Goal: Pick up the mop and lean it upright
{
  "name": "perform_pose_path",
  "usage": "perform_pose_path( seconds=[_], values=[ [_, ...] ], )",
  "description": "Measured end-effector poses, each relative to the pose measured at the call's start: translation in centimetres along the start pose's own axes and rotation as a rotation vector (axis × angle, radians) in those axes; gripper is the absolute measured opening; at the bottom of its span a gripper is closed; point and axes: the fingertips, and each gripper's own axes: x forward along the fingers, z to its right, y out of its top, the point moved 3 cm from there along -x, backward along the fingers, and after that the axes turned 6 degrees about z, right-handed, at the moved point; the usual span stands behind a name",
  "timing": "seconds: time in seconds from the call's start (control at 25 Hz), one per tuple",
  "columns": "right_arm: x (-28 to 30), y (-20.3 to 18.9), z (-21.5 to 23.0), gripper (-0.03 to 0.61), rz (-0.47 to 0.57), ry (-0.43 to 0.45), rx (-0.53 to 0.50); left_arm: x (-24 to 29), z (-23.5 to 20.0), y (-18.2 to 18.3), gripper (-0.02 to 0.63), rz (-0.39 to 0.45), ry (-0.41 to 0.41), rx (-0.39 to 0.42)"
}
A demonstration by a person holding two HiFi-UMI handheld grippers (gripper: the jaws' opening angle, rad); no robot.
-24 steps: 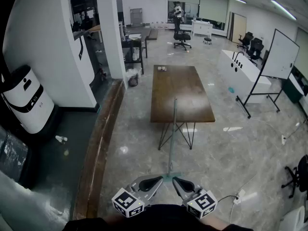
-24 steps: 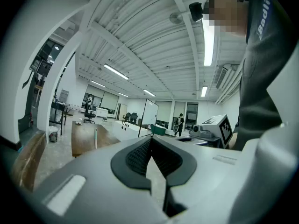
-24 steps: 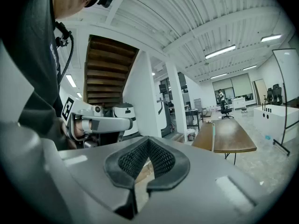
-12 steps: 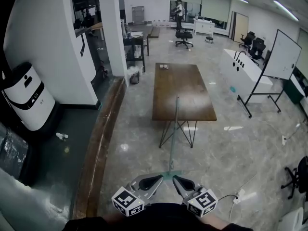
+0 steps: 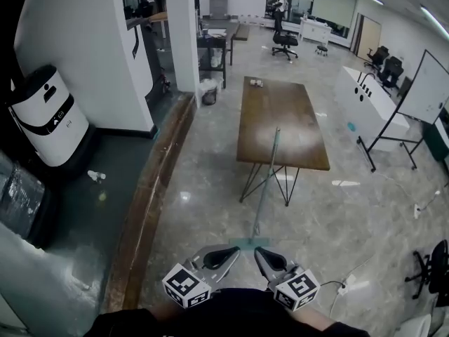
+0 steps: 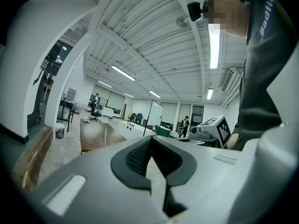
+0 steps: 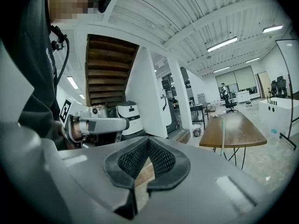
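Pale green slim-handled mop with flat head [image 5: 265, 188]: stands just ahead of the fingertips, handle top against the brown wooden table [image 5: 280, 118]; left gripper [image 5: 228, 253] and right gripper [image 5: 263, 256] both pinched together, empty (best drawn away without nudging the head).

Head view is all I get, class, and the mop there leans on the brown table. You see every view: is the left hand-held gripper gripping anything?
Observer: No. In the left gripper view the left hand-held gripper has its jaws together with nothing between them.
Operator: And the right one?
Observer: Same: the right hand-held gripper is shut and empty in its own view.
Operator: Anything overhead that I miss?
Observer: The underside of brown wooden stairs, beside the white pillar.
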Motion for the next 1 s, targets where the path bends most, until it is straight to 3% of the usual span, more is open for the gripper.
perform_pose_path(
  seconds=[0.36,0.72,1.0],
  values=[
    [4.5,-0.4,-3.8,0.005,-0.046,0.006,0.023,-4.7,-3.4,0.9,0.02,0.017,0.017,-0.013],
    [7.4,-1.9,-5.9,0.005,-0.057,-0.098,0.01,-8.4,-6.7,1.2,0.02,0.018,-0.02,-0.056],
    [7.5,-1.9,-5.4,0.005,-0.07,-0.15,0.011,-7.2,-7.4,1.1,0.02,0.018,-0.077,-0.086]
  ],
)
